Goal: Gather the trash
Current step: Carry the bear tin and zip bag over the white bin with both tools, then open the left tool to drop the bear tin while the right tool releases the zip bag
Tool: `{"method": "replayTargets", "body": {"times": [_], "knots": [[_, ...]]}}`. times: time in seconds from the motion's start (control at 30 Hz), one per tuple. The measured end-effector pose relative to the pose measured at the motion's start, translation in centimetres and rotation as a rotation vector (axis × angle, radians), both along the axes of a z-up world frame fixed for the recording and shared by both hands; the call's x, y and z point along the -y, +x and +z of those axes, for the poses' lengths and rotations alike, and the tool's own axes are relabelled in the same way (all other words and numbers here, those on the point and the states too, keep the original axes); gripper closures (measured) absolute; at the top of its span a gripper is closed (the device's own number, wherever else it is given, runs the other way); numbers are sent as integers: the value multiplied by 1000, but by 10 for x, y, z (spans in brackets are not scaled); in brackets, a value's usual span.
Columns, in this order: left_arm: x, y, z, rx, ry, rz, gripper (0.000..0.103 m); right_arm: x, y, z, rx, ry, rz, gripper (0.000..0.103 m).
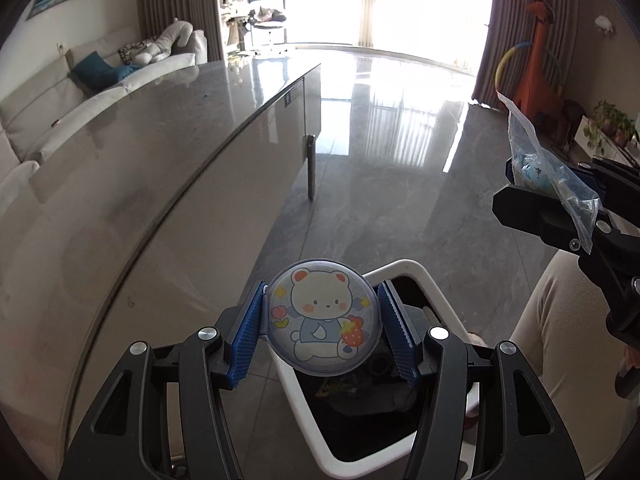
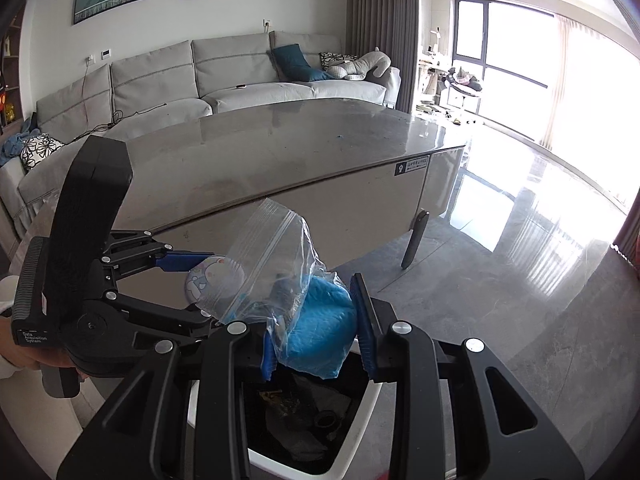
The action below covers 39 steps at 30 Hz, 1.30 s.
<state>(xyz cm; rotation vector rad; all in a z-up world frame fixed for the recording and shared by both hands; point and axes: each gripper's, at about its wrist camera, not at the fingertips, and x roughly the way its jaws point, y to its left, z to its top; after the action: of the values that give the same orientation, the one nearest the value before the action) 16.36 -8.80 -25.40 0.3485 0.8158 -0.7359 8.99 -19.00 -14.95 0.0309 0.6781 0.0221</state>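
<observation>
Daylight is pouring through tall windows (image 2: 516, 52), glaring off the glossy grey floor (image 1: 400, 160). A grey sofa (image 2: 200, 80) is sitting behind the long table (image 2: 280, 148); brown curtains (image 2: 380, 20) hanging beside.

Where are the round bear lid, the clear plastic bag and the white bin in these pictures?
round bear lid (image 1: 322, 316), left wrist view, on the bear's face.
clear plastic bag (image 2: 280, 248), right wrist view, on its see-through upper part.
white bin (image 1: 416, 270), left wrist view, on its far rim.
</observation>
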Motion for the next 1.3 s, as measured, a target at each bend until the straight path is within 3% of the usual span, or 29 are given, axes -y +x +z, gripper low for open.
{"method": "replayTargets", "body": {"times": [0.33,0.87,0.93,0.97,1.1,1.3], "knots": [[28,-19,-25,-19,51,-87,47,14,-14,-13,-27,14,-40,70],[47,-17,-51,-88,85,-96,46,18,-3,-37,-97,50,-34,70],[49,-13,-60,-149,98,-99,33,19,-2,-40,-105,51,-36,70],[52,-11,-68,-179,136,-85,4,20,-1,-42,-111,51,-37,70],[63,-11,-94,-221,237,-80,5,24,0,-47,-124,58,-47,70],[67,-17,-89,-181,241,-102,5,25,-1,-49,-128,65,-50,70]]}}
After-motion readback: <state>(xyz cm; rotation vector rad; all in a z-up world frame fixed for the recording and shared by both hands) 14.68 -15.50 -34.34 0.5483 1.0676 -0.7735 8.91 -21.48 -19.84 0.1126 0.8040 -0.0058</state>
